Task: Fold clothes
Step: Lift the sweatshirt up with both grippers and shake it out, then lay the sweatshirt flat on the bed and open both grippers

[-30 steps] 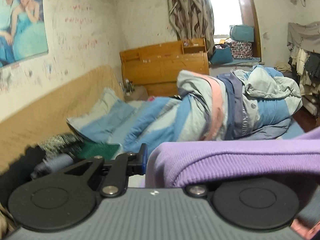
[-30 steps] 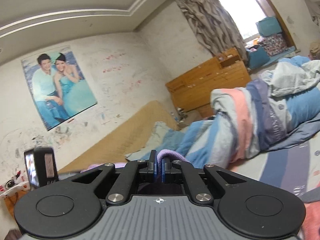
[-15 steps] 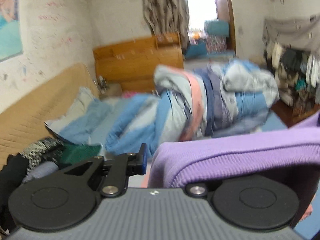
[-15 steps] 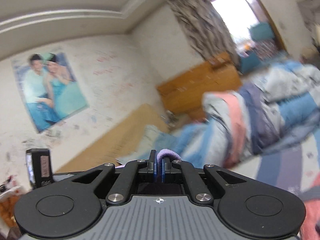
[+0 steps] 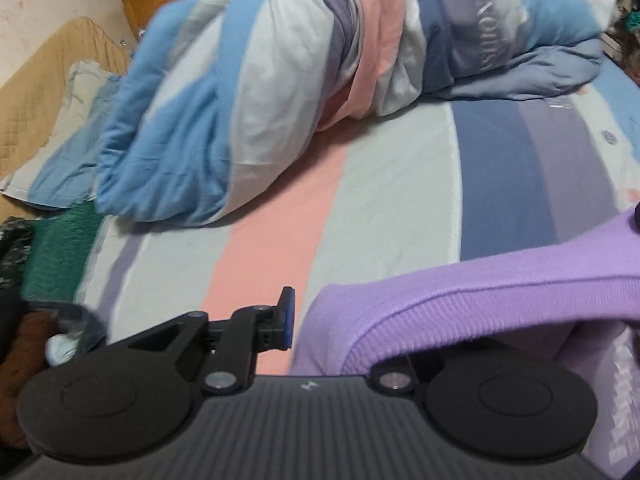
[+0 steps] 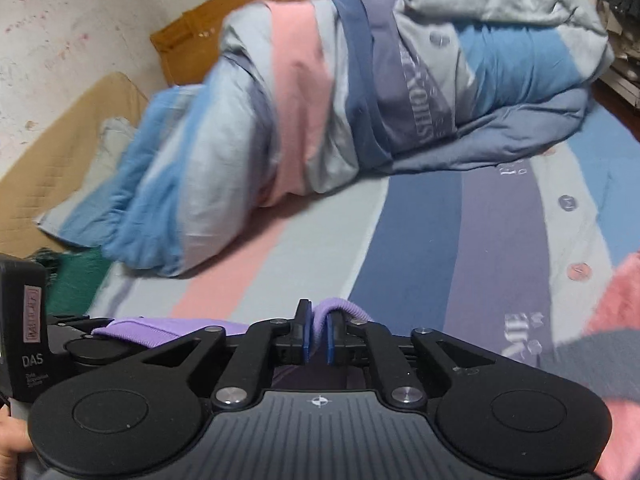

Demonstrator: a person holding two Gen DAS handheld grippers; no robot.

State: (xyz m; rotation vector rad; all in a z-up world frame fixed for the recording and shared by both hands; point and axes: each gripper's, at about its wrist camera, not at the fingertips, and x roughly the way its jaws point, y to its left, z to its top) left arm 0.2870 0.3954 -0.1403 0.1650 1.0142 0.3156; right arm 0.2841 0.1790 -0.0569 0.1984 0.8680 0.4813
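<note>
A purple ribbed knit garment [image 5: 480, 292] hangs between both grippers above the striped bed sheet [image 5: 380, 208]. My left gripper [image 5: 305, 314] is shut on one edge of it. Its left finger [image 5: 285, 318] with the blue pad shows, and the cloth drapes over and hides the right finger. In the right wrist view my right gripper [image 6: 317, 330] is shut on a small fold of the purple garment [image 6: 336, 308], which sticks up between the blue pads. More of the purple cloth runs off to the left.
A bunched striped duvet [image 6: 340, 92] fills the back of the bed. Green cloth [image 5: 56, 248] and dark clothes [image 5: 12, 248] lie at the left edge. Pink fuzzy fabric [image 6: 616, 292] is at the right. A wooden headboard [image 6: 208, 32] and tan quilted padding [image 5: 44, 80] line the wall.
Both grippers have tipped down toward the bed. The wall, poster and window have left the views and the sheet fills them. Each gripper still holds the purple garment.
</note>
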